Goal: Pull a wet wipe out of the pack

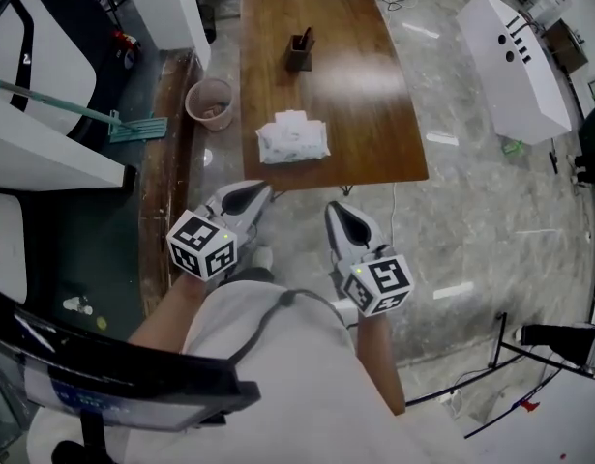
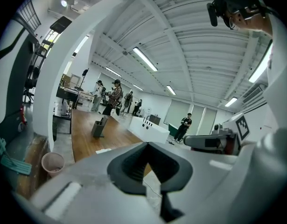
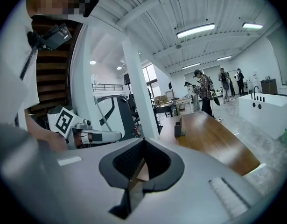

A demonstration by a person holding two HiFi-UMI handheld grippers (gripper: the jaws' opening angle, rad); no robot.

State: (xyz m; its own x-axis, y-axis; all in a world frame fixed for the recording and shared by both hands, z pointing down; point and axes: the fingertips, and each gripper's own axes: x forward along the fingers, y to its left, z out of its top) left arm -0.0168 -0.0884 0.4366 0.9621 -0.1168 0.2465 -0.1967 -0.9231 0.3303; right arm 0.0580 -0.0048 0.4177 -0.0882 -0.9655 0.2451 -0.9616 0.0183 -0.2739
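Note:
A white wet-wipe pack (image 1: 292, 140) lies flat on the brown wooden table (image 1: 374, 114), close to its near edge. Both grippers hover short of that edge, over the floor and apart from the pack. My left gripper (image 1: 243, 199) points at the table's near left corner with its dark pads together and nothing between them. The right gripper (image 1: 342, 217) sits beside it, also shut and empty. In the left gripper view the left gripper (image 2: 148, 146) shows its pads meeting, and the right gripper (image 3: 144, 141) shows the same in its own view. The pack is hidden behind the jaws there.
A dark pen holder (image 1: 300, 51) stands mid-table. A pink bin (image 1: 210, 102) and a green mop (image 1: 137, 129) sit on the floor left of the table. A white counter (image 1: 515, 61) stands to the right. Several people (image 2: 114, 97) stand far off.

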